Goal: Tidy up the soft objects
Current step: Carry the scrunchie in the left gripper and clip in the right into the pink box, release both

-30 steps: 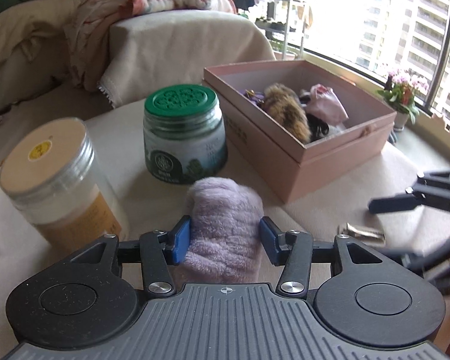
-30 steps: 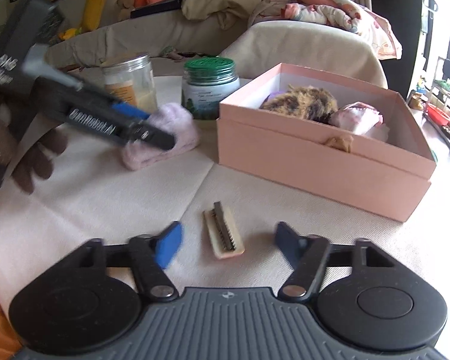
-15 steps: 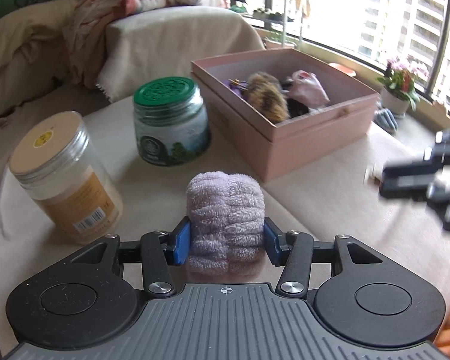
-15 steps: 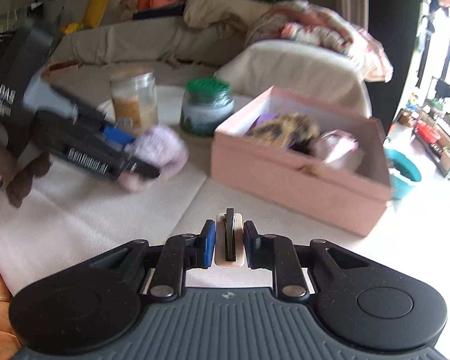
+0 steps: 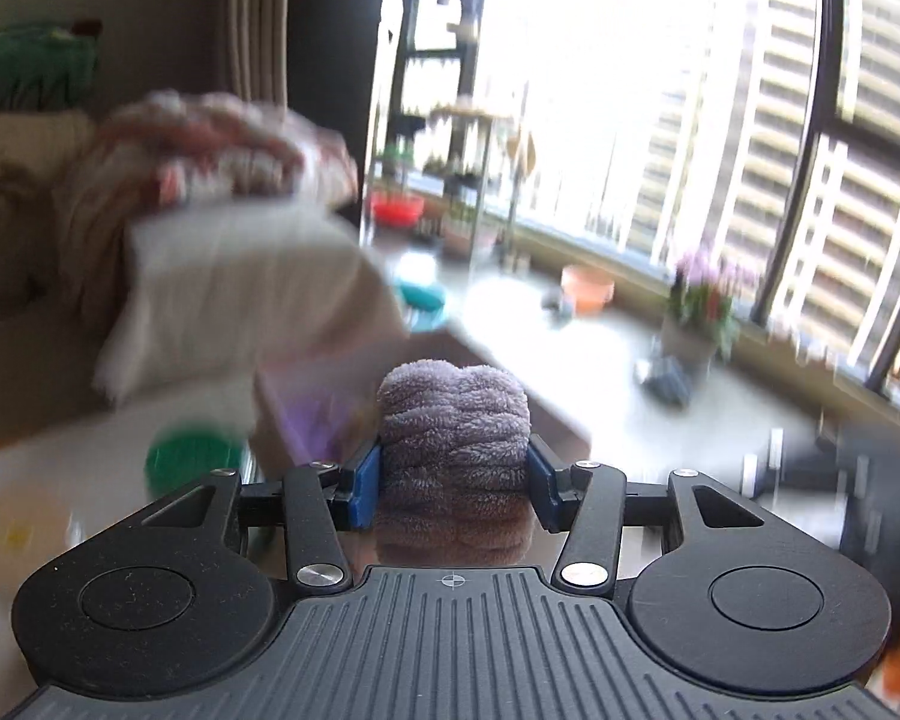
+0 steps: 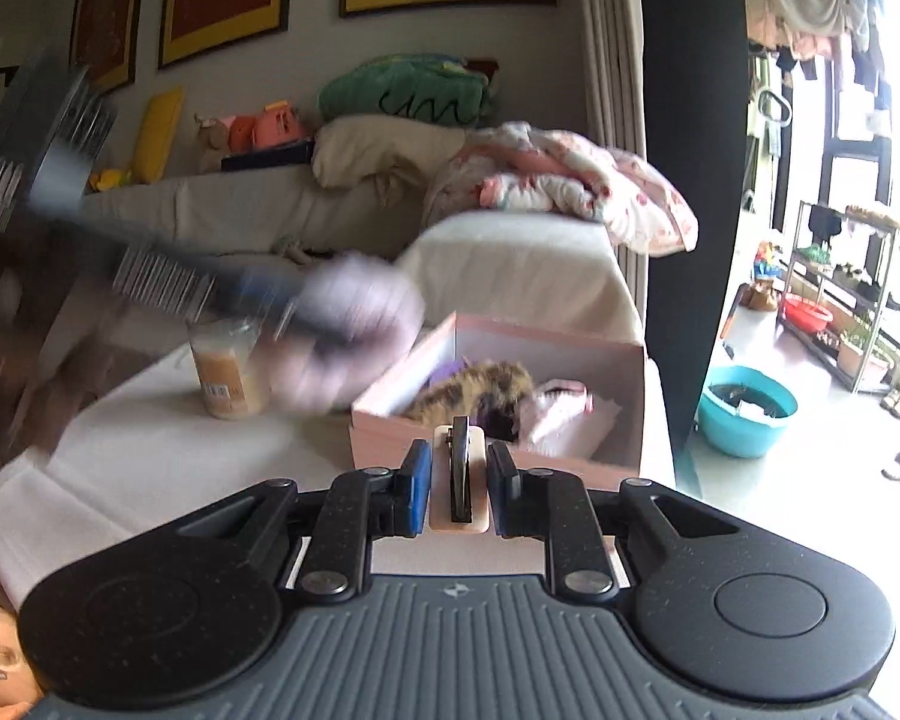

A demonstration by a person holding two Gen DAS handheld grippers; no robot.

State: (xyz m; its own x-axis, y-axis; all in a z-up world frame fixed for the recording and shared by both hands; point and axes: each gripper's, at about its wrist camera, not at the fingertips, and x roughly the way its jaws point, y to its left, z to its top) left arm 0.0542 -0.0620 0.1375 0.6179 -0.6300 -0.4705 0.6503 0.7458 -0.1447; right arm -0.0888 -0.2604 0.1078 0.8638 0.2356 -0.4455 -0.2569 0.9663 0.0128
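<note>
Left wrist view, pink box (image 5: 306, 396): open-topped and blurred, it lies ahead of and below the left fingers, slightly to their left; it is the likely drop point for both loads.
Right wrist view, pink box (image 6: 498, 360): directly ahead of the right fingers and just past their tips; a brown furry item (image 6: 474, 387) and pink cloth (image 6: 561, 405) already lie inside.
Nearer hand: judged the right, as the box fills the space just beyond its tips.
Lilac plush roll (image 5: 455, 420): pinched at its lower half between the blue pads of the left gripper (image 5: 453, 480); long axis runs forward along the fingers, free end pointing away from the camera toward the box.
Left gripper from the right view (image 6: 252, 294): blurred, crossing from the left, the roll at its tip beside the box's left corner.
Comb-style hair clip (image 6: 461, 480): clamped between the pads of the right gripper (image 6: 459, 483), jaws having just been closing onto it; long axis runs forward along the fingers, far end pointing at the box.
Jars: green-lidded jar (image 5: 193, 457) and tan-lidded jar (image 5: 21, 531) sit left of the left fingers.
</note>
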